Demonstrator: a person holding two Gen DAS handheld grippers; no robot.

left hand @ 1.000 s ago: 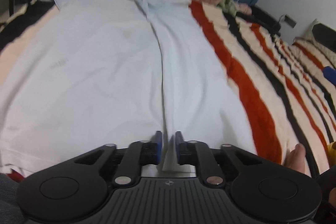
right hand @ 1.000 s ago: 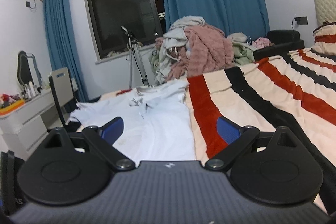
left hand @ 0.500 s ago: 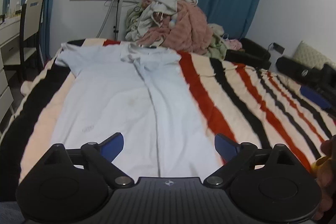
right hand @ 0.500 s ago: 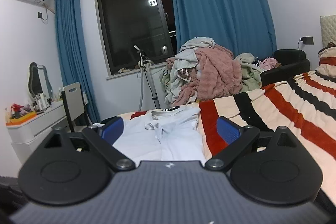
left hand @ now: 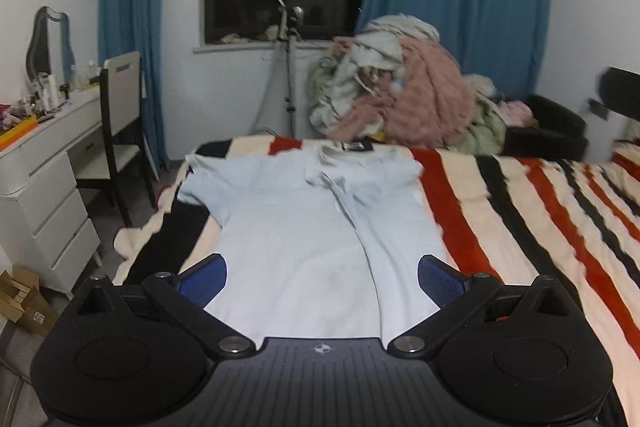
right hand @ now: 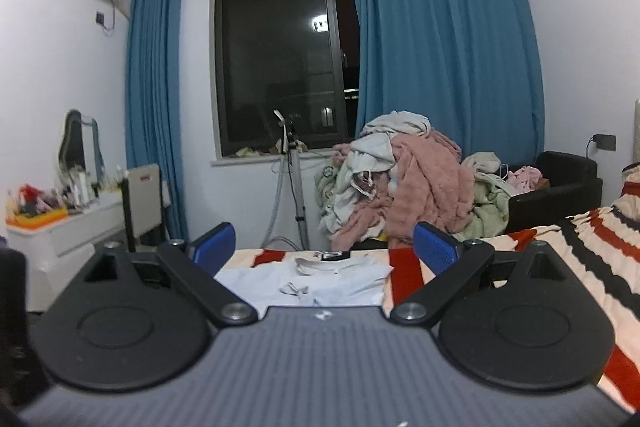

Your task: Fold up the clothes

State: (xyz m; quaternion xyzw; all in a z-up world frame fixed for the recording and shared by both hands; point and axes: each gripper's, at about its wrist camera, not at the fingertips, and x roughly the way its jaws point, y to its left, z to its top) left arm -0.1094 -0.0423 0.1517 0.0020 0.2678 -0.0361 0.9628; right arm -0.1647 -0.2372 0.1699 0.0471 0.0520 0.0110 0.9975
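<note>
On the striped bed (left hand: 540, 211) the pale blue shirt (left hand: 304, 239) lies flat, its right side already folded inward, while the left gripper (left hand: 320, 277) and right gripper (right hand: 322, 245) hover released above it, so next probably the sleeve at 10 o'clock must be grasped.

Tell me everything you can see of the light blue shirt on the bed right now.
The light blue shirt is a short-sleeved, soft-looking knit, lying flat on the striped blanket, collar toward the window. Its right side is folded inward, leaving a long lengthwise edge; the other sleeve still sticks out. Neither gripper touches it.
</note>
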